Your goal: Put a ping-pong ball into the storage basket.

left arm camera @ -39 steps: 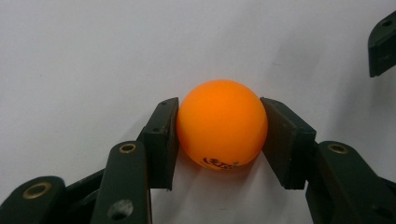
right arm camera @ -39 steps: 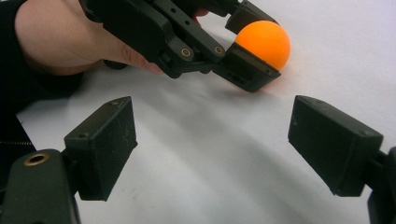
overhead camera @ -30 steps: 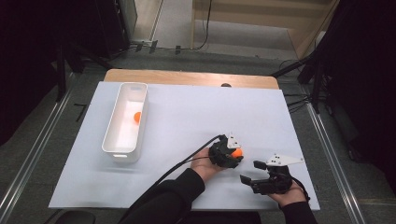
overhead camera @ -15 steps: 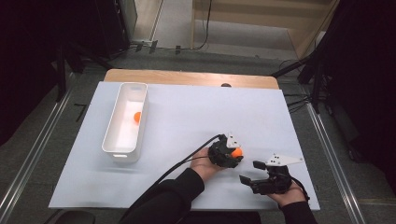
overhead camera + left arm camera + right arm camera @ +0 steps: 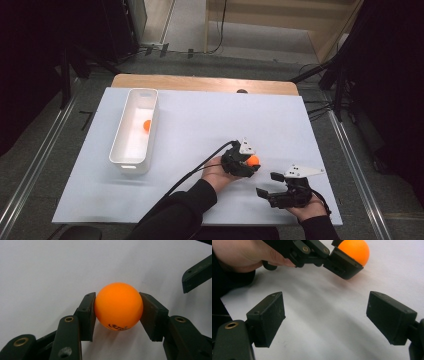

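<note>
My left gripper (image 5: 117, 312) pinches the orange ping-pong ball (image 5: 118, 306) squarely, keeping it from rolling; my right gripper (image 5: 325, 317) waits wide open, empty.

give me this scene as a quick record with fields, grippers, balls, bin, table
left gripper: shut on an orange ball, a pad on each side of it
right gripper: open, nothing between its jaws, near the table's front right
second orange ball: lies inside the white bin
white bin: long, at the table's left
table cover: white sheet
</note>
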`<control>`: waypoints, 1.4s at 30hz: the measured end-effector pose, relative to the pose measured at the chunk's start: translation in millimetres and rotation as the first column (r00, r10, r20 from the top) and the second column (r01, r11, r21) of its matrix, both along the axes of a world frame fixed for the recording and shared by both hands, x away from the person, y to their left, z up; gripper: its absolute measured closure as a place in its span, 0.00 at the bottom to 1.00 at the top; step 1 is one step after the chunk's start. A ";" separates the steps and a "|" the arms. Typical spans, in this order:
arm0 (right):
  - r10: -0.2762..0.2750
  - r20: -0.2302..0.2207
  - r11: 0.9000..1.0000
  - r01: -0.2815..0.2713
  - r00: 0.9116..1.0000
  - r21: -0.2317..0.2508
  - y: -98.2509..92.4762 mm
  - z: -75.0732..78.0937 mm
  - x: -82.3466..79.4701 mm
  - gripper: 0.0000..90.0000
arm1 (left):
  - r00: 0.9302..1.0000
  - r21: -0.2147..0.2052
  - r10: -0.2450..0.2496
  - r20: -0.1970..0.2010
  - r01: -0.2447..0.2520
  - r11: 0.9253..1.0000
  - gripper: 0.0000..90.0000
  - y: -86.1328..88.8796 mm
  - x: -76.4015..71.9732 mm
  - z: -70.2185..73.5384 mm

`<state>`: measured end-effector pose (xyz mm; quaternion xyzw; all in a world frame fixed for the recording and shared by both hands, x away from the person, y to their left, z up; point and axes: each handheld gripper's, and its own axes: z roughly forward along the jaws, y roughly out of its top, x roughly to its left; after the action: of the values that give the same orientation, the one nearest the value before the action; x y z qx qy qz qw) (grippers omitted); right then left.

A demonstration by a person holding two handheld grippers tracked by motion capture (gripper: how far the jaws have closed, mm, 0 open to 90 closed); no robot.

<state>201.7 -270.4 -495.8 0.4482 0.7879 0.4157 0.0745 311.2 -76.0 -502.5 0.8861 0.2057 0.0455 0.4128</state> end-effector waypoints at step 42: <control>0.005 0.003 1.000 -0.005 1.000 -0.001 2.6 1.3 1.9 0.15 | 0.997 -0.056 -0.055 -0.058 0.052 0.997 0.57 25.7 -0.8 44.7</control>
<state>203.6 -267.8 -494.5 0.4454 0.7891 0.4163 0.0748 310.3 -50.2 -457.8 0.8807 0.1950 0.0024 0.4317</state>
